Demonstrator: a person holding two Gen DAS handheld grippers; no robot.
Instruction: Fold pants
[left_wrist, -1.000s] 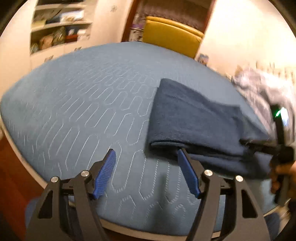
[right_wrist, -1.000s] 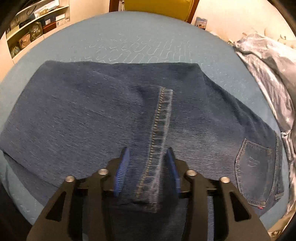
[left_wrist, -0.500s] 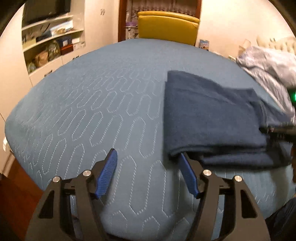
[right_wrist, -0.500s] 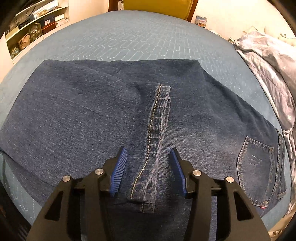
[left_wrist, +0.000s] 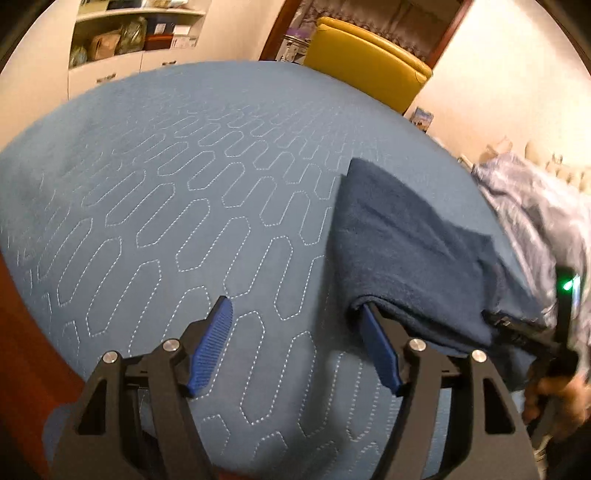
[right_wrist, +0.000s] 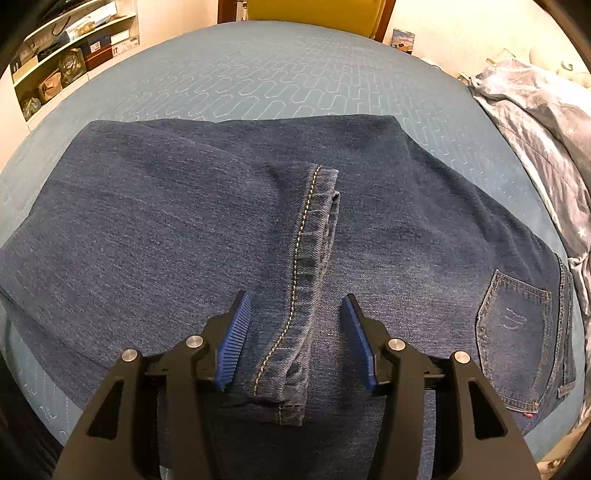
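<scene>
Both hand-held grippers stand wide: the right one (right_wrist: 297, 341) straddles the hem (right_wrist: 308, 266) of the folded jeans (right_wrist: 166, 240), the left one (left_wrist: 295, 347) has one finger under their edge on the bed (left_wrist: 166, 203).

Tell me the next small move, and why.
Probably close the left gripper on the jeans' folded edge: one finger already sits under it. The right gripper hangs open over the hem, which lies flat on the thigh.

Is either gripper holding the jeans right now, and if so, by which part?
Nothing is held. The right gripper is open, straddling the hem of the jeans; the left gripper is open at their folded edge.
</scene>
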